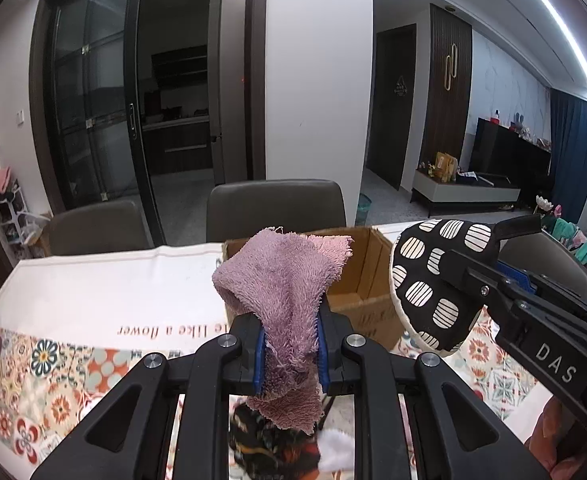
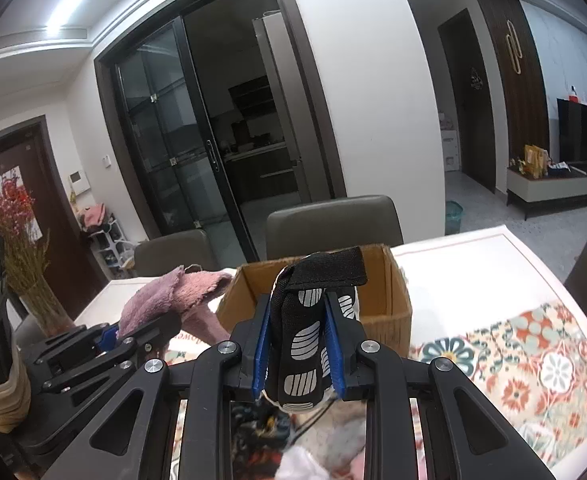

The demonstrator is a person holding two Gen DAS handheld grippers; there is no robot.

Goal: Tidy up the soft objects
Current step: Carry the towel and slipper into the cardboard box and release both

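I have the pink towel (image 1: pixel 281 280) pinched in my left tongs (image 1: pixel 289 350), lifted off the table (image 1: pixel 93 280) and held just short of the cardboard box (image 1: pixel 369 276), which sits at about one o'clock in the left wrist view; my right tongs (image 2: pixel 298 350) are clamped on the black spotted mitt (image 2: pixel 301 344), raised in front of the same box at twelve o'clock in the right wrist view; both pieces are in the air, neither yet over the opening as far as I can judge. So I reckon the task is mid-way at best: two soft things picked, none of these two dropped in; below the tongs at six o'clock a heap of more fabric (image 2: pixel 293 440), dark patterned and white, lies on the table and looks left to sort. The box floor is hidden by its near wall and by what I hold, so I cannot tell whether anything lies inside; the heap is blurred and cut by the frames of the tongs.
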